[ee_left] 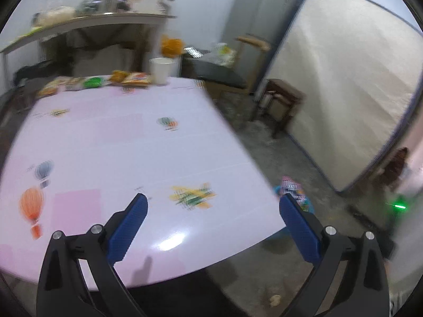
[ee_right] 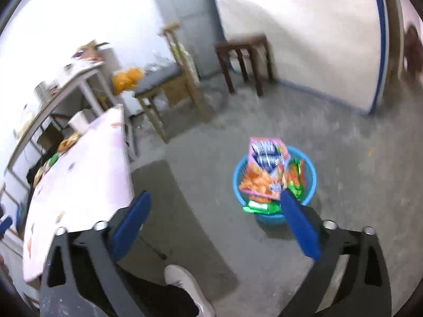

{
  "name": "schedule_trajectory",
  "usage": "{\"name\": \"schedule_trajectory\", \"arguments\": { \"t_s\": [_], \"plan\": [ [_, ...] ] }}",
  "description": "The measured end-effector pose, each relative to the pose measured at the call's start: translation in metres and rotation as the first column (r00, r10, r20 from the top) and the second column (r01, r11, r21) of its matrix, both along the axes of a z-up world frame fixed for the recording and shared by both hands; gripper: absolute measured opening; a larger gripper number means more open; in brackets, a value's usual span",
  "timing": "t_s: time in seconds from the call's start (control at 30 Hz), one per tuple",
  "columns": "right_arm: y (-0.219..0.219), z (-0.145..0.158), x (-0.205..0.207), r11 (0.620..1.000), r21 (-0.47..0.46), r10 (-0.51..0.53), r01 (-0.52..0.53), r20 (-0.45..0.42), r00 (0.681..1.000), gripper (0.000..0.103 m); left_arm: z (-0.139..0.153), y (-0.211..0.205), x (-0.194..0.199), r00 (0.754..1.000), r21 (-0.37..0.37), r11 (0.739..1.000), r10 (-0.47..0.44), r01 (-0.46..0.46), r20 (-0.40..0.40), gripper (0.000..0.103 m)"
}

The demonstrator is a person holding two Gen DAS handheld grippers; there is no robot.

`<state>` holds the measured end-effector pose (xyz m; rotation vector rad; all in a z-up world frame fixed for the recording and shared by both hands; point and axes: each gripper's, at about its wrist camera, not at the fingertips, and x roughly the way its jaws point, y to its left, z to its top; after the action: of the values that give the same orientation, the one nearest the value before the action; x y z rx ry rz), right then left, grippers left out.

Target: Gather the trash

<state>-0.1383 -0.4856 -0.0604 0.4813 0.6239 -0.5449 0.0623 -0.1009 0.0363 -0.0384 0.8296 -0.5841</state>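
Observation:
A blue basket [ee_right: 312,174] stands on the concrete floor, holding snack wrappers; a pink and orange chip bag [ee_right: 265,166] lies on top, green wrappers [ee_right: 260,207] beside it. My right gripper [ee_right: 215,222] hangs open and empty above the floor, left of the basket. Over the near part of the pink table [ee_left: 119,145] my left gripper [ee_left: 212,219] stands open with nothing between its fingers. Several snack packets [ee_left: 132,78] lie in a row at the table's far edge beside a white cup [ee_left: 161,70]. The basket [ee_left: 293,192] peeks past the table's right edge.
A wooden chair [ee_left: 227,76] and a dark stool [ee_right: 244,55] stand beyond the table. A mattress [ee_left: 343,92] leans on the wall at right. A cluttered shelf table [ee_left: 87,23] runs along the back wall. A white shoe [ee_right: 185,285] shows on the floor below my right gripper.

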Motion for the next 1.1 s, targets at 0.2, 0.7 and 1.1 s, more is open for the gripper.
{"name": "schedule_trajectory", "arguments": {
  "t_s": [0.2, 0.7, 1.1],
  "plan": [
    [0.076, 0.044, 0.012, 0.970, -0.217, 0.109, -0.108, -0.006, 0.994, 0.096, 0.002, 0.027, -0.014, 0.991, 0.087, 0.989, 0.119, -0.124, 0.057, 0.098],
    [0.158, 0.045, 0.040, 0.937, -0.228, 0.245, -0.263, -0.105, 0.964, 0.096, -0.009, 0.038, -0.023, 0.972, 0.144, 0.963, 0.220, -0.230, 0.078, 0.098],
    [0.166, 0.038, 0.046, 0.923, -0.269, 0.230, -0.274, -0.183, 0.956, 0.096, -0.026, 0.032, -0.024, 0.958, 0.187, 0.940, 0.285, -0.286, 0.029, 0.097]
  ]
}}
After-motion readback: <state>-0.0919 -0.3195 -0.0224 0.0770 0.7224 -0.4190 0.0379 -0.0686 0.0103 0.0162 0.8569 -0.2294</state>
